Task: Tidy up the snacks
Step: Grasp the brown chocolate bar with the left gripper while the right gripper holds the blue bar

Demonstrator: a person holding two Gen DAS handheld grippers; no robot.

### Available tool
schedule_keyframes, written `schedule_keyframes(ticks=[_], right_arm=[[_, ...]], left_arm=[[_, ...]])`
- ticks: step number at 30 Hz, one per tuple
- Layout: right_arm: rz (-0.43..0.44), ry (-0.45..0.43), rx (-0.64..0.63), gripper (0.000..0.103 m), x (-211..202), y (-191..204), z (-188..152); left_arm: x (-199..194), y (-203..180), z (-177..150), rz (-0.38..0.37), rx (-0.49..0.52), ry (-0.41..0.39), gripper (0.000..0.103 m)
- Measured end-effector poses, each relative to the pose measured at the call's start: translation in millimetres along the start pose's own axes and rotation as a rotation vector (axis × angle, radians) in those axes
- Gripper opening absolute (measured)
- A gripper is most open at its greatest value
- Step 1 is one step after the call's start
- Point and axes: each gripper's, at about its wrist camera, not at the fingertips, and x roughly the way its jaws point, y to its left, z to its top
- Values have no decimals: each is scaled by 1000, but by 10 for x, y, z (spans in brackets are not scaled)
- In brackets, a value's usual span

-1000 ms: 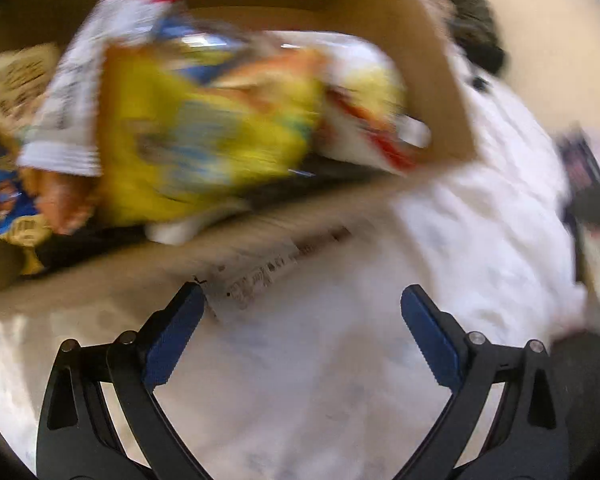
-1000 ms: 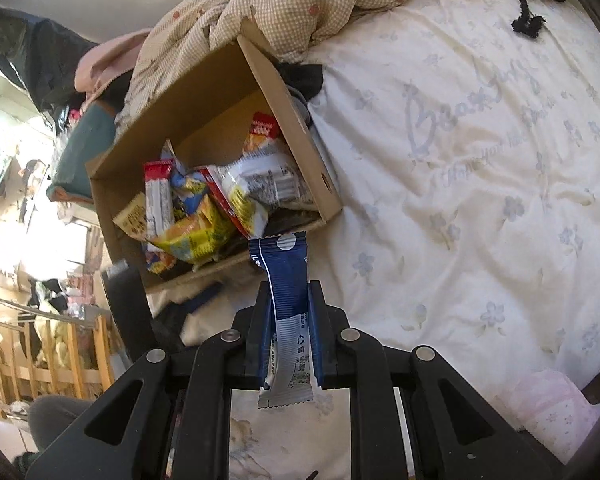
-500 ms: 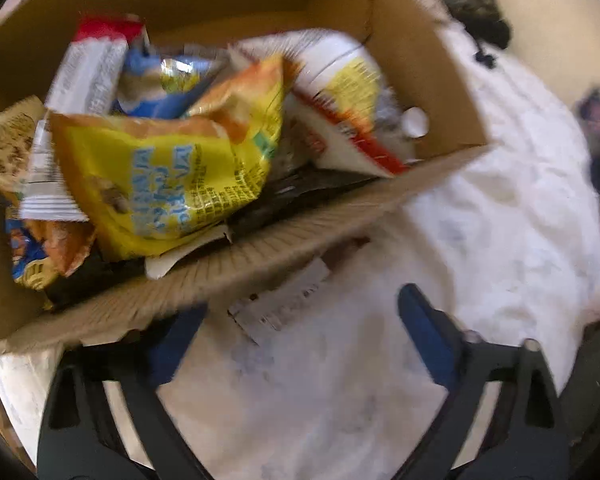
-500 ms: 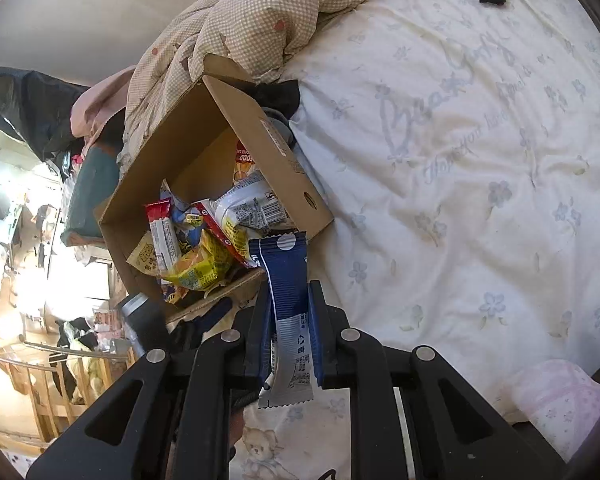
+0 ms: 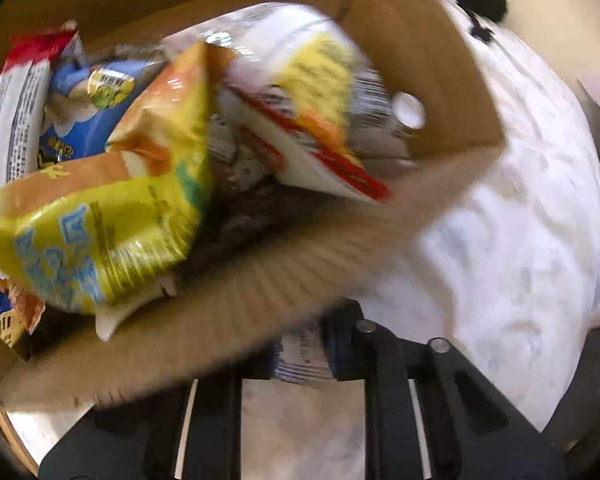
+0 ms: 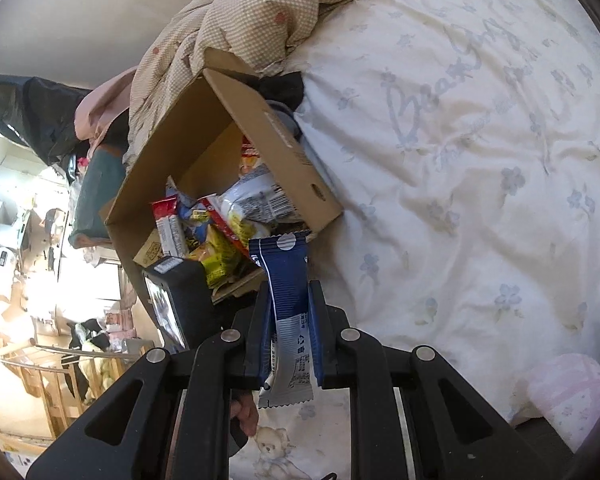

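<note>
An open cardboard box (image 5: 420,60) (image 6: 260,120) lies on the bed, filled with several snack bags. Among them are a yellow bag (image 5: 100,240) (image 6: 220,256) and a white, red and yellow bag (image 5: 312,112). My left gripper (image 5: 304,356) is at the box's near flap (image 5: 220,328). Its jaws are closing, and the pads press on the flap's edge where a white printed label (image 5: 300,360) shows. Its black body (image 6: 180,300) appears in the right wrist view. My right gripper (image 6: 288,292) is shut on a blue and white snack packet (image 6: 288,276), held in front of the box.
The box rests on a white flowered bed sheet (image 6: 460,160). A checked duvet (image 6: 260,12) is bunched behind the box. A pink bundle (image 6: 568,392) lies at the bed's near right edge. Beyond the bed's left side is a cluttered room with wooden furniture (image 6: 40,380).
The left gripper has moved in to the box's near flap and gone from wide open to shut on it. The right gripper still holds the blue packet; its view has rolled a little.
</note>
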Motion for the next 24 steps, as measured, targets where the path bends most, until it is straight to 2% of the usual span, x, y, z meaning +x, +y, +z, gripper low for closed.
schedule_keyframes(ticks=[5,7,8,11,16,20,24], right_arm=[[3,5,-9,17,7,34,-18],[2,5,-10,17,4,39,-24],[4,5,-8,17,4,39,-27],[18,4,-15,17,-3,79,-44],[19,-3,-48,17,-2,179,-75],[44,4,-41,17,12,205,-102],[76,-4,-50,17,1,276,-125]], left_arm=[[-123,-204,-202,-48,-46,27,13],[-199,-191,-250,-47,-74,11,13],[-199,-191,-408,-49,-90,-2,13],[-494,-8,-662,-56,-117,-29,13],[-946,70,-914,-75,-154,-73,13],[-1480,340,-1139,-87,-218,-168,13],[-1827,590,-1128,-64,-272,-272,13]])
